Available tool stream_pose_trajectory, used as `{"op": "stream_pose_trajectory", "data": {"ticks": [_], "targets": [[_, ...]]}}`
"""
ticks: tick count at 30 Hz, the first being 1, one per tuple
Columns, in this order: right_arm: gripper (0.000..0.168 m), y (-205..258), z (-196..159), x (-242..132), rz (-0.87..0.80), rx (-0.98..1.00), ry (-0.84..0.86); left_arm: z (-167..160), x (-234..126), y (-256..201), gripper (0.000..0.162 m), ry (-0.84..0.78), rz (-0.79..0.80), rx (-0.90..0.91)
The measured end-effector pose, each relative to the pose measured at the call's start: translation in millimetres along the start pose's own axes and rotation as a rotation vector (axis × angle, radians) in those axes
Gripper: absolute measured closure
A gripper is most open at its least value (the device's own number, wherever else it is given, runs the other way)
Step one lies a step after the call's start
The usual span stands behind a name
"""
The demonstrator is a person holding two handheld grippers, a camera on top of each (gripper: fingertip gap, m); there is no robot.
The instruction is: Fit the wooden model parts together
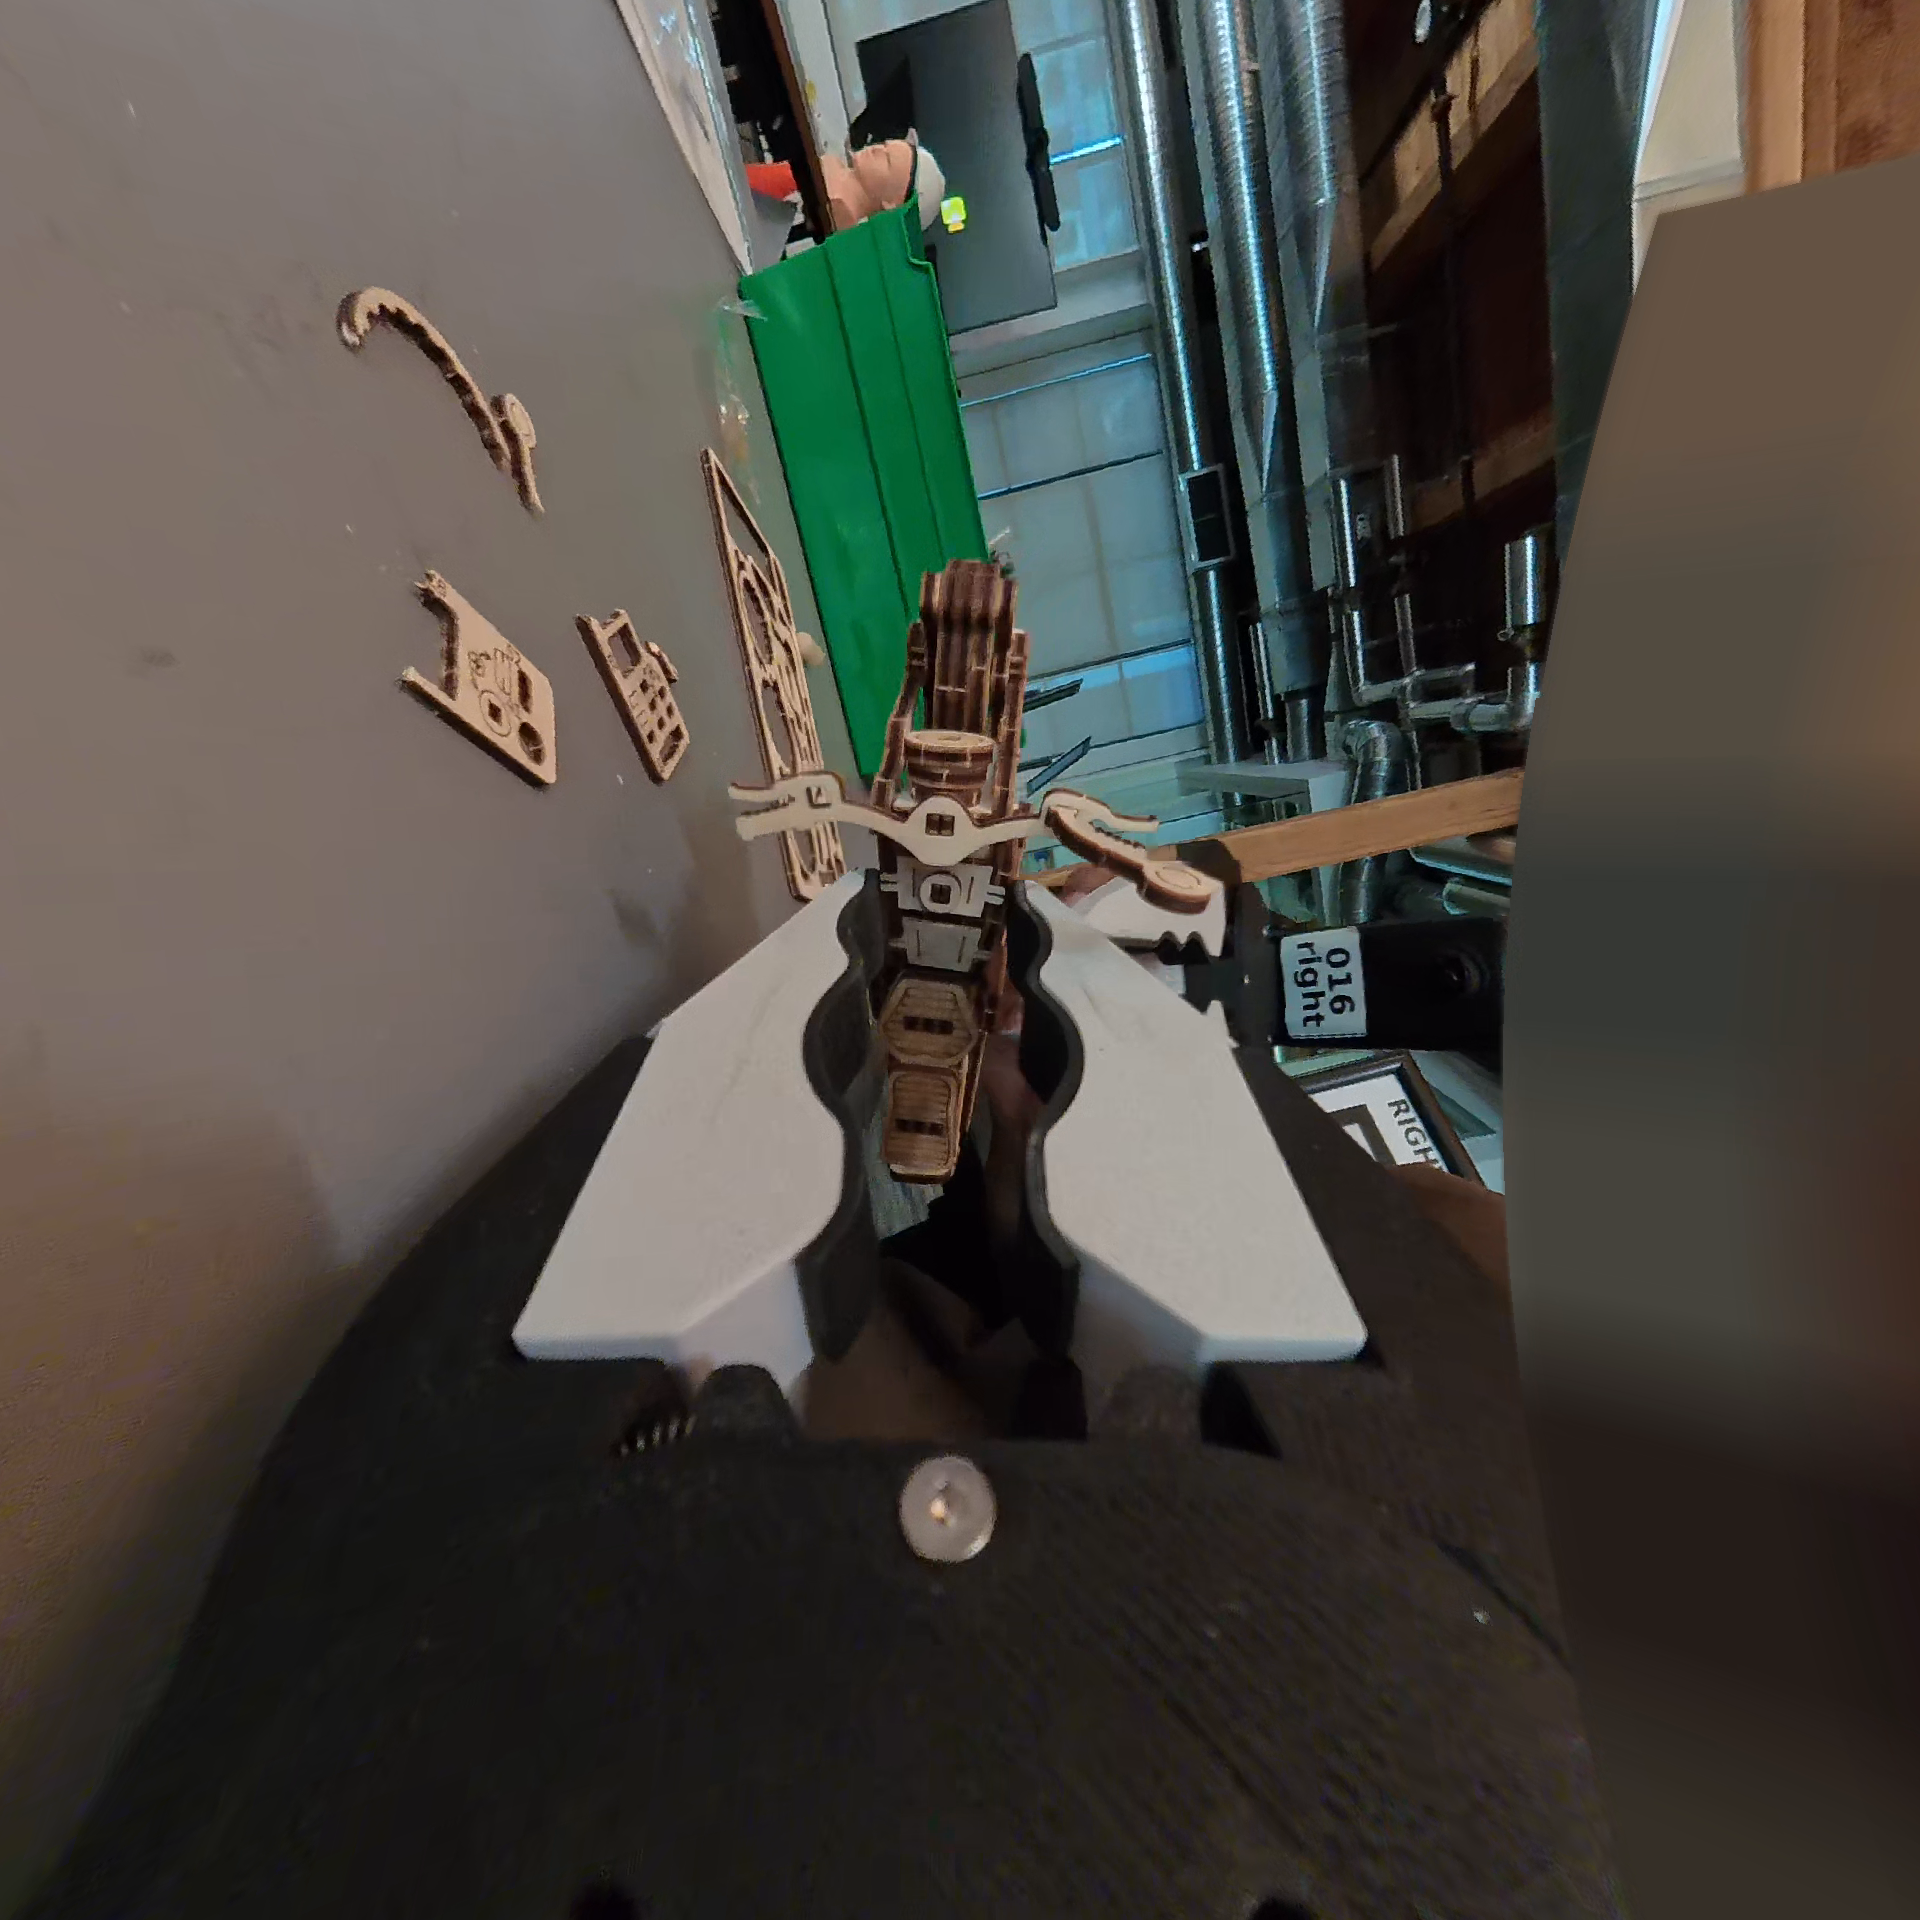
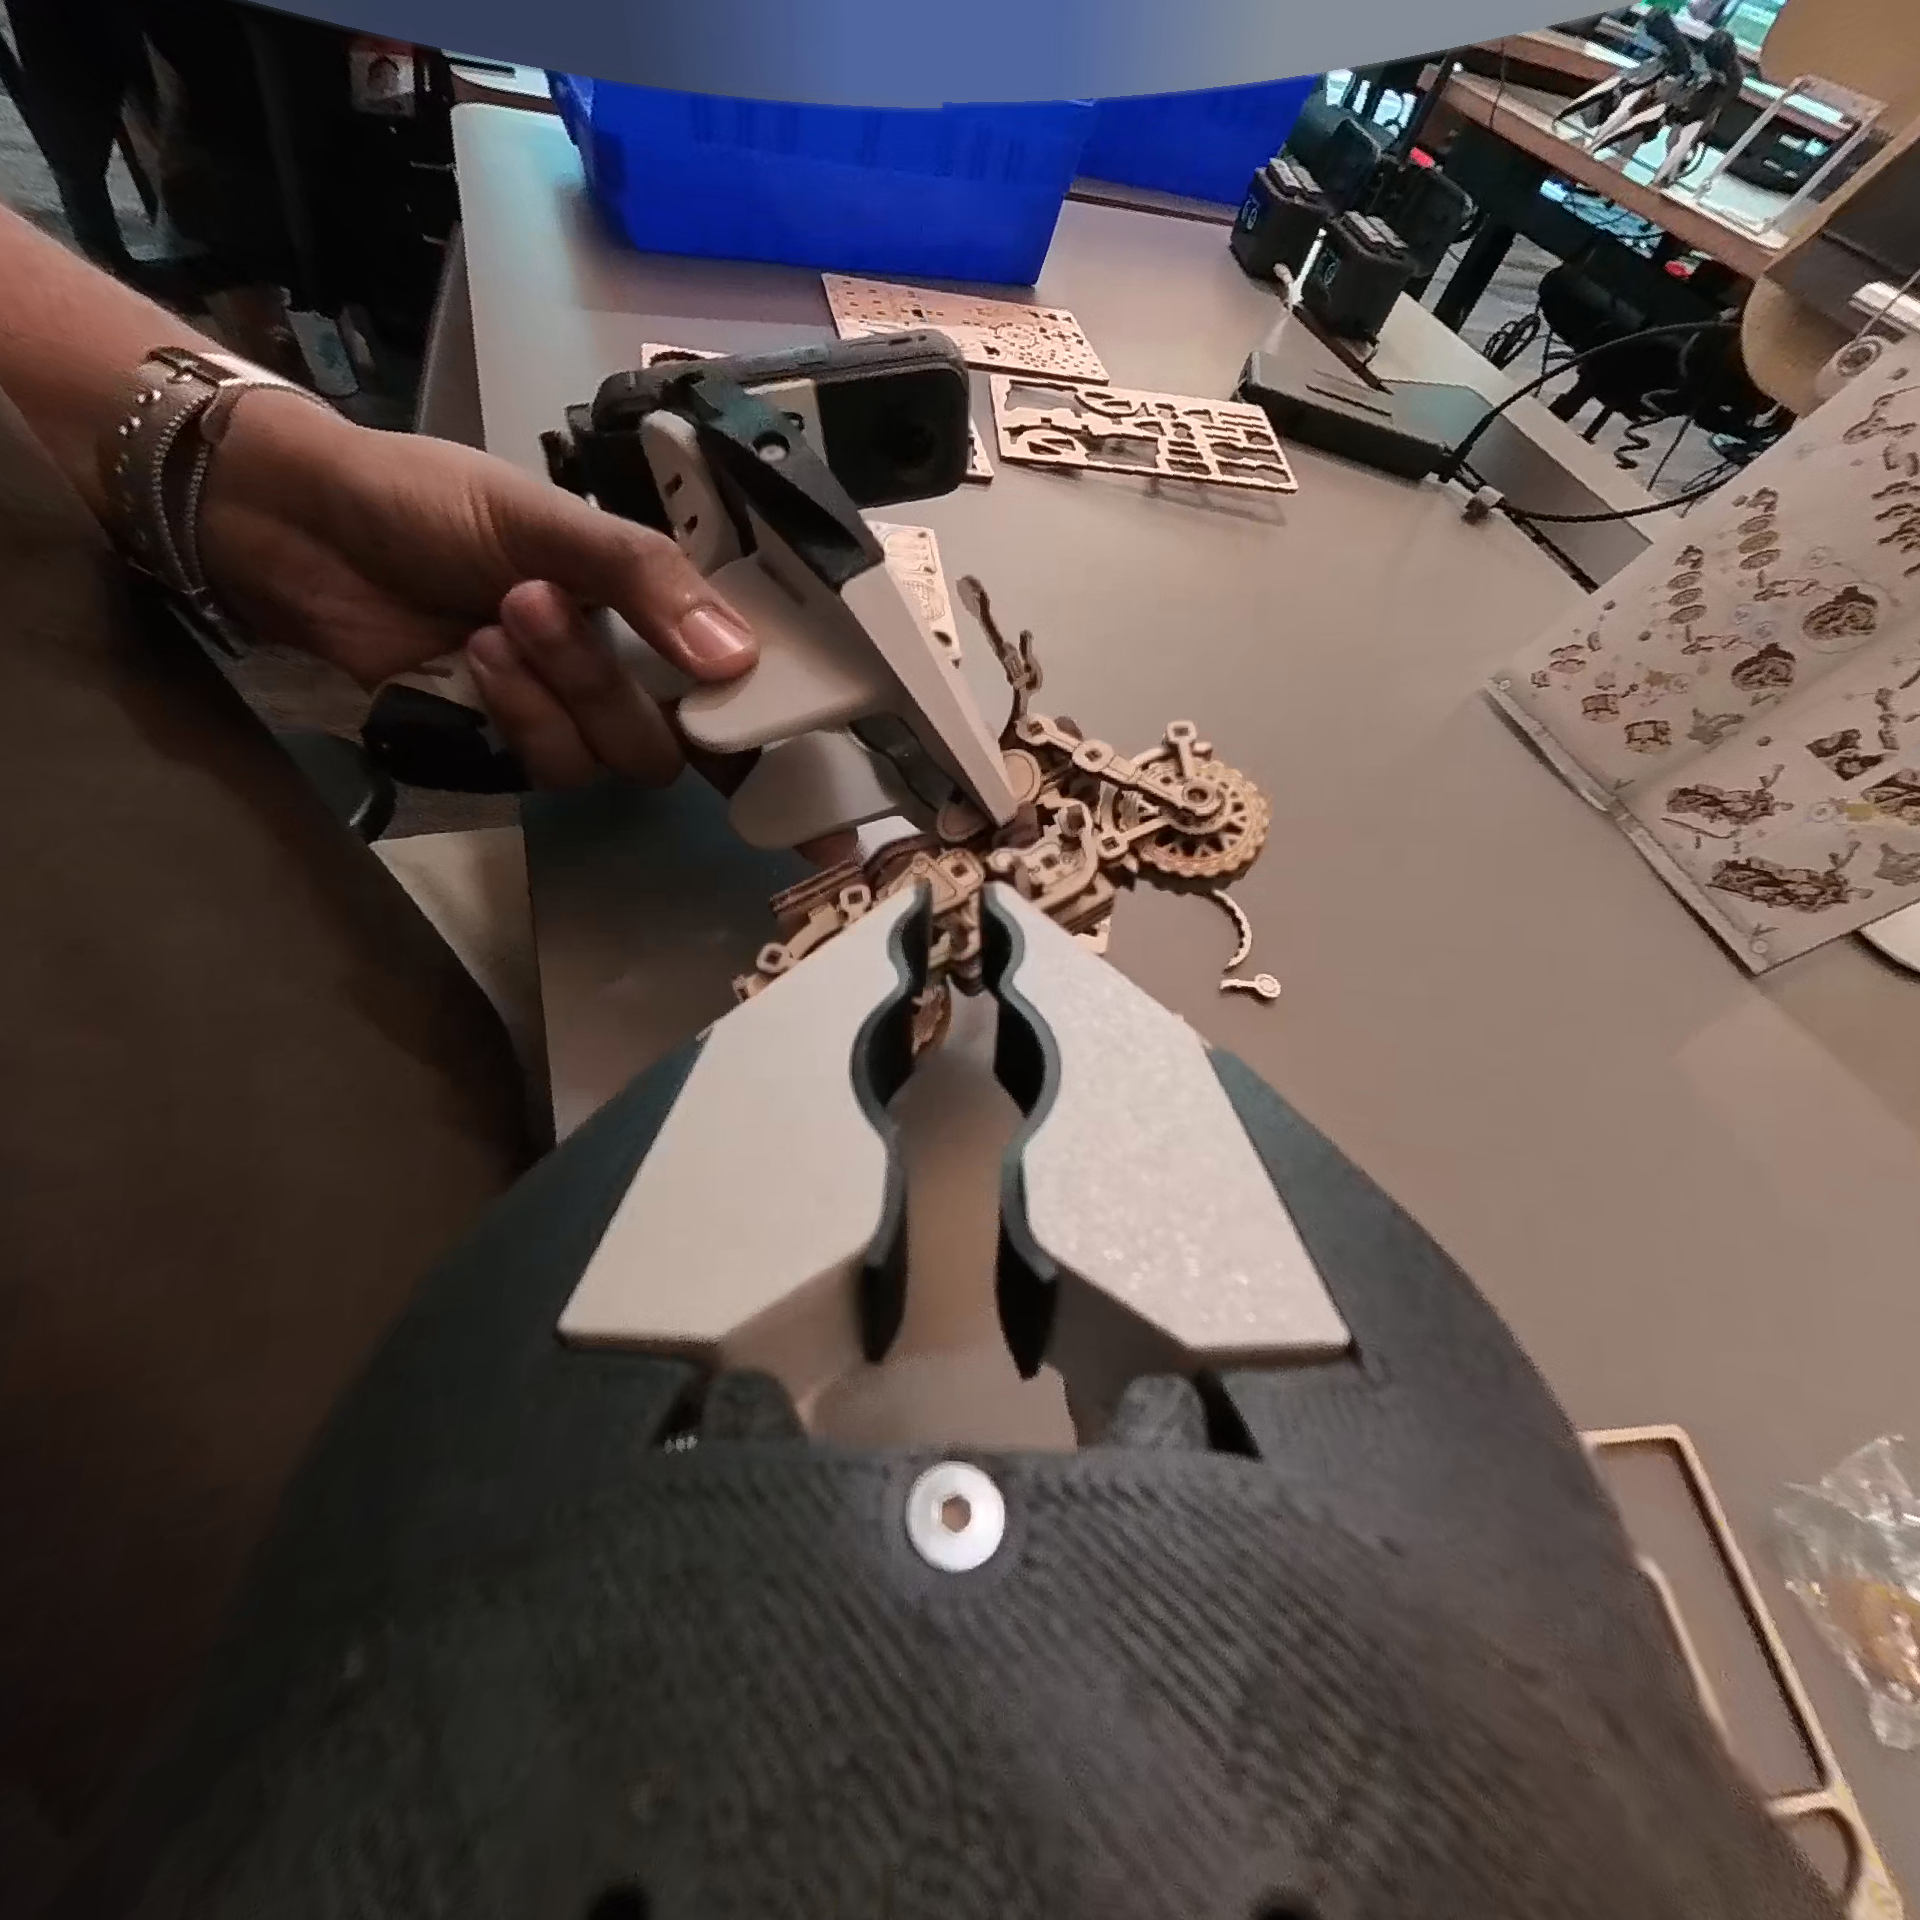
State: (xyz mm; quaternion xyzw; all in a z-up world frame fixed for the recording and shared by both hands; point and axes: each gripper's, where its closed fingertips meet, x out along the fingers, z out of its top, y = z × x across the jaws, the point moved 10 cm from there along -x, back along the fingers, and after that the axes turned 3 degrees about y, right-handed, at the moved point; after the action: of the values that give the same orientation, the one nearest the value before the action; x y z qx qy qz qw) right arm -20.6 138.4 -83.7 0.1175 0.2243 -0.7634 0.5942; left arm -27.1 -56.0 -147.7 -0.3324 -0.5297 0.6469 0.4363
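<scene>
The wooden motorcycle model [image 1: 956, 727] is clamped between the fingers of my left gripper [image 1: 940, 914], handlebar towards the camera. In the right wrist view a hand holds the left gripper [image 2: 982, 805], which grips the model [image 2: 1164, 821] just over the grey table [image 2: 1351, 1039]. My right gripper [image 2: 954, 909] is nearly closed at the model's near side. In the left wrist view the right gripper [image 1: 1184, 935] pinches a small wooden lever-shaped piece [image 1: 1132, 857] against the handlebar's right end.
Loose wooden parts [image 1: 488, 686] and a cut-out sheet [image 1: 774, 686] lie on the table near a green bin [image 1: 862, 468]. More part sheets [image 2: 1132, 431], a blue bin [image 2: 831, 177], an instruction sheet [image 2: 1766, 675], a tray frame [image 2: 1714, 1662] and a plastic bag [image 2: 1860, 1579] surround the work. The tips of one gripper are about 4 cm away from the tips of the other.
</scene>
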Motion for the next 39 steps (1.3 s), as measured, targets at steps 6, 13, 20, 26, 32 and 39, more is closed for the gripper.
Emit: {"op": "stream_pose_trajectory", "data": {"ticks": [6,13,20,26,32,39], "targets": [[0.155,-0.1,-0.7,-6.6,0.198,-0.061,0.006,-3.1,4.4,5.7,0.142,0.144,0.089,0.007],[0.162,4.5,-11.2,3.5,0.282,-0.241,0.183,-6.3,6.9,5.2,0.142,0.227,0.118,0.025],[0.165,4.1,-15.9,1.6,0.257,-0.233,0.179,-6.0,7.8,5.9,0.142,0.241,0.109,0.020],[0.166,4.8,-16.4,3.5,0.264,-0.240,0.191,-6.4,8.2,5.8,0.141,0.248,0.109,0.024],[0.167,5.1,-16.5,4.0,0.275,-0.248,0.192,-6.5,8.2,5.8,0.141,0.257,0.108,0.026],[0.167,5.0,-16.8,2.7,0.285,-0.264,0.193,-7.0,9.0,5.8,0.142,0.274,0.106,0.028]]}}
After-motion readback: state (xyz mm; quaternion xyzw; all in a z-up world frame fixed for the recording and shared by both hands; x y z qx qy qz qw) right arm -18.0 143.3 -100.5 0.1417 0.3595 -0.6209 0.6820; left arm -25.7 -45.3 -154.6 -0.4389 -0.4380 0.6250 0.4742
